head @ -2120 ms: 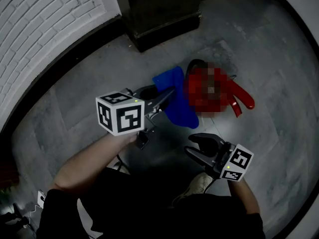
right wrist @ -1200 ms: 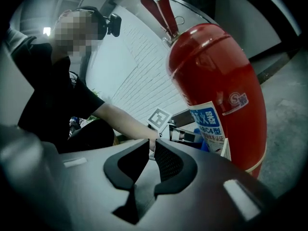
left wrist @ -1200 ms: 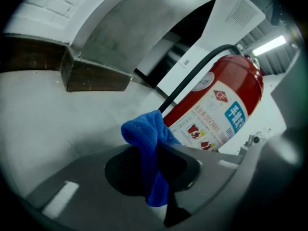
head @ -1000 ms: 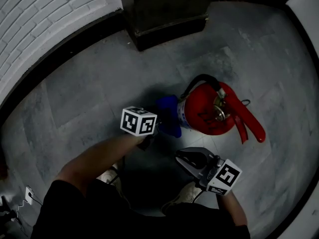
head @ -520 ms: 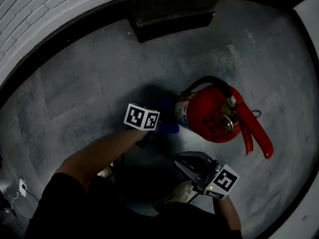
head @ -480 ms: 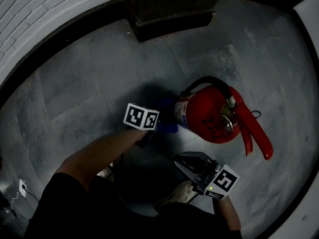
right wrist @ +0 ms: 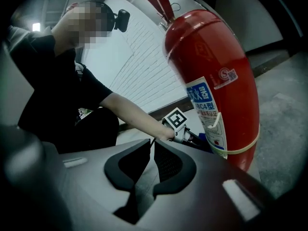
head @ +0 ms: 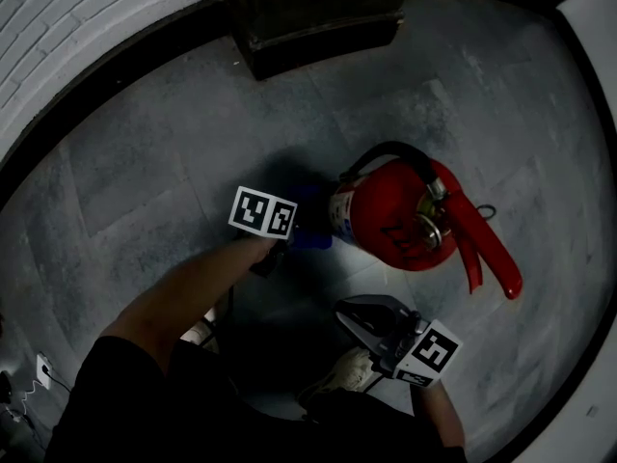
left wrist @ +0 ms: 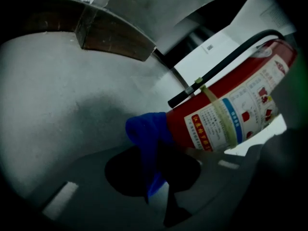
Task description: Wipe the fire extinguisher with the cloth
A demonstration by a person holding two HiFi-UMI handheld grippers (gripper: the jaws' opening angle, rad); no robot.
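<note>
A red fire extinguisher (head: 390, 222) stands upright on the grey floor, with a black hose (head: 381, 154) and red levers (head: 487, 249) on top. My left gripper (head: 289, 234) is shut on a blue cloth (head: 310, 224) and holds it against the cylinder's left side. In the left gripper view the cloth (left wrist: 147, 134) bunches against the low, labelled part of the extinguisher (left wrist: 226, 114) and hangs down between the jaws of that gripper (left wrist: 156, 177). My right gripper (head: 352, 312) hovers in front of the cylinder (right wrist: 216, 81), apart from it. This right gripper (right wrist: 151, 146) has just been closing, its tips together with nothing between them.
A dark square plinth (head: 318, 17) stands behind the extinguisher. A white brick wall (head: 58, 8) with a black skirting runs along the upper left. A shoe (head: 349, 369) rests just under the right gripper. A wall socket with a cable (head: 39, 369) is at the lower left.
The left gripper has carried the cloth from the extinguisher's top down its left side to low on the cylinder. The right jaws, parted two seconds ago, have drawn together.
</note>
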